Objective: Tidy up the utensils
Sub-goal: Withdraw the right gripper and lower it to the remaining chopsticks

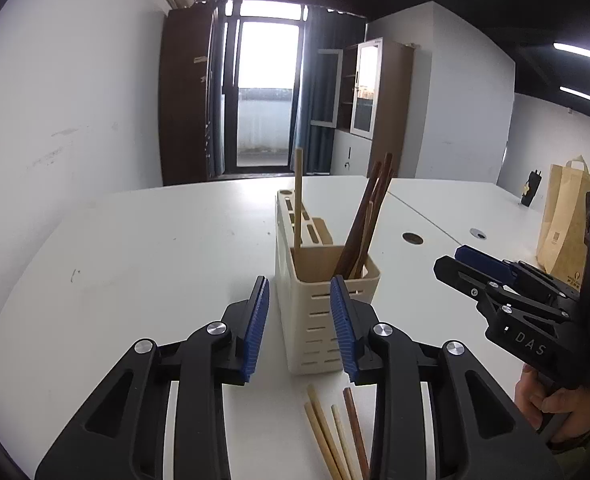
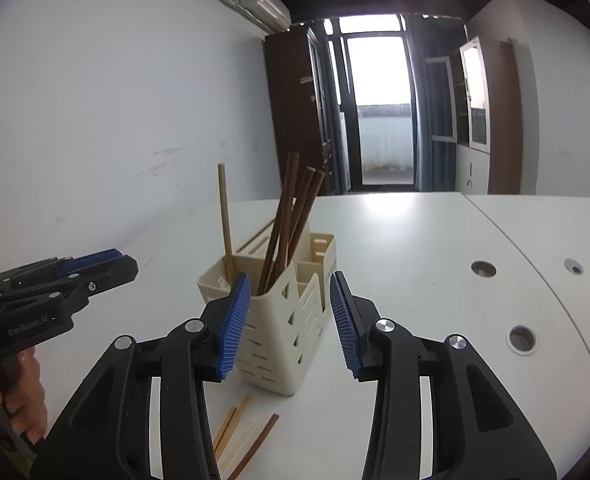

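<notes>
Cream-coloured plastic is what the slotted utensil holder (image 1: 327, 304) is made of; in the left wrist view it is seen standing upright on the white table (image 1: 155, 248), with one pale wooden chopstick (image 1: 297, 196) and several dark brown wooden chopsticks (image 1: 369, 216) leaning inside it. The loose chopsticks (image 1: 337, 436), three pale and one dark, are lying flat on the table just in front of the holder. The left gripper (image 1: 299, 328) is held released above them, its blue pads apart and nothing between them. The right gripper (image 1: 461, 262) is seen at the side, also empty. In the right wrist view, the right gripper (image 2: 290, 324) is parted with only air between the pads, and the loose sticks (image 2: 241, 436) are found below it, near the holder's (image 2: 279, 344) base. These sticks are judged to be light, stiff and smooth, so they may roll or slip; a hold near the middle of one stick, across its width, is judged to be the safest.
</notes>
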Available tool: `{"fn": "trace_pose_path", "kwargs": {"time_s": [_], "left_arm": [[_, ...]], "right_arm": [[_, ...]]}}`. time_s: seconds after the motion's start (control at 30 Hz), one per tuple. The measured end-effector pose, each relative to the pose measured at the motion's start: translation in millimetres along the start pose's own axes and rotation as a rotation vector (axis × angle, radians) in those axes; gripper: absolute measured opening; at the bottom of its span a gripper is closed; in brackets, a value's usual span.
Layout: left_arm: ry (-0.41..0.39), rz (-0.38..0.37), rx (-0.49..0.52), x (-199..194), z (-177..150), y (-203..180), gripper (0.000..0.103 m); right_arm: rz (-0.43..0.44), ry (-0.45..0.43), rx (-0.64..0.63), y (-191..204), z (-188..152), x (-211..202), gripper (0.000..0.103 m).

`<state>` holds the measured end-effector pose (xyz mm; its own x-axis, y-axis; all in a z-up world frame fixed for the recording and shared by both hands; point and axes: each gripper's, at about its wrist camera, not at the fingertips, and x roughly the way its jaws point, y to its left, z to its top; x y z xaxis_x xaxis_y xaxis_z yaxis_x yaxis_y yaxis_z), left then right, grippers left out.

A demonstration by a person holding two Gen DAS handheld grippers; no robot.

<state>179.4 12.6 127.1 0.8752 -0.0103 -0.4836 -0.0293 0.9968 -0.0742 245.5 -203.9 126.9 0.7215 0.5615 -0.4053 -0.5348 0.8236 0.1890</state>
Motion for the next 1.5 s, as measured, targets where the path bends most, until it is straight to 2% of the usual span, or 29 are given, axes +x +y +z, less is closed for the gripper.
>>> {"fn": "trace_pose_path", "kwargs": {"time_s": [0.13, 0.3, 0.37, 0.8, 1.07, 1.5], "left_arm": [[0.061, 0.021, -0.003, 7, -19, -2, 0.032], [0.129, 0.013, -0.039, 19, -49, -1, 0.032], [0.167, 0.020, -0.023, 27, -60, -5, 0.032], [0.259, 0.009, -0.034, 48, -96, 1, 0.033], [0.316, 0.000, -0.054, 65, -108, 12, 0.032], [0.345, -0.019, -0.073, 76, -114, 16, 0.033]], "right_arm": [[-0.005, 0.063, 0.000, -1, -18, 7, 0.046], [-0.008, 0.131, 0.006, -5, -32, 19, 0.046], [-0.006, 0.156, 0.013, -6, -40, 22, 0.046], [-0.022, 0.277, -0.029, 4, -70, 50, 0.048], [-0.027, 0.355, -0.053, 15, -88, 74, 0.048], [-0.050, 0.435, -0.072, 21, -108, 95, 0.048]]}}
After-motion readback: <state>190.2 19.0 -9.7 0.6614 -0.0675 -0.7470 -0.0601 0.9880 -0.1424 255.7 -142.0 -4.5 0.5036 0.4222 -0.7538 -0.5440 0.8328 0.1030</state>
